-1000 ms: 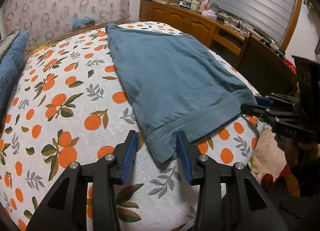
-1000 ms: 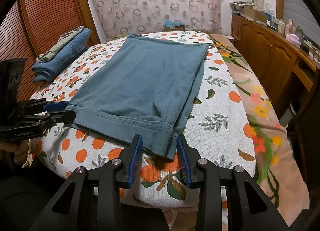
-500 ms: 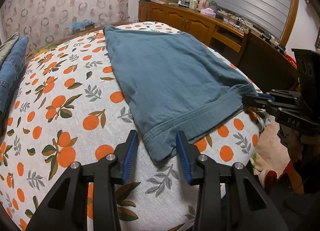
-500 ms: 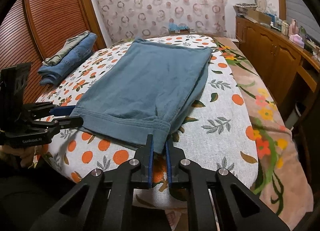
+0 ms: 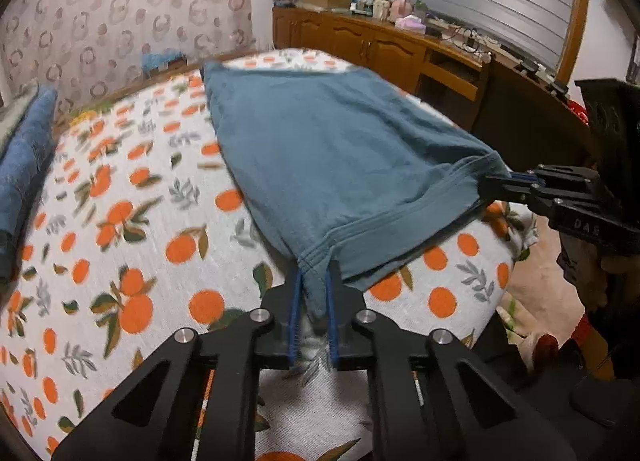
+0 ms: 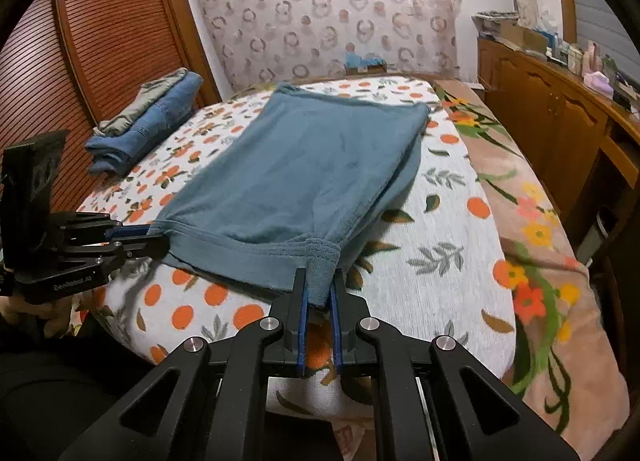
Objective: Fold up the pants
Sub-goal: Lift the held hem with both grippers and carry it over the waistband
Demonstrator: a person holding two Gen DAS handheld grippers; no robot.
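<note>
Two tools, one garment, one bed.

Item 1: pants, blue-grey knit, already doubled lengthwise, lying flat along the bed on an orange-print cover, hem end toward the near edge of the mattress, far end near the headboard. The near band is lifted slightly off the cover at both corners.

Item 2: left tool, jaws drawn nearly together on the near left corner of the hem band; a tuck of fabric hangs down between the blue pads.

Item 3: right tool, jaws likewise closed to a narrow gap on the near right corner of the same band. Each tool is also visible from the other's camera, gripping at the outer end of the hem.

Item 4: folded jeans stack, on the bed's left side by the wardrobe, well apart from the pants.

Item 5: wooden cabinet, along the right wall, cluttered on top.

Risks, as judged: each grip takes only a small bite at a corner, so a quick lift could pull the knit free on one side and skew the fold. It cannot be told whether both layers are pinched; if only the upper one is, the lower leg would stay behind and open out. Uneven travel of the two tools would land the hem crooked on the far end.
</note>
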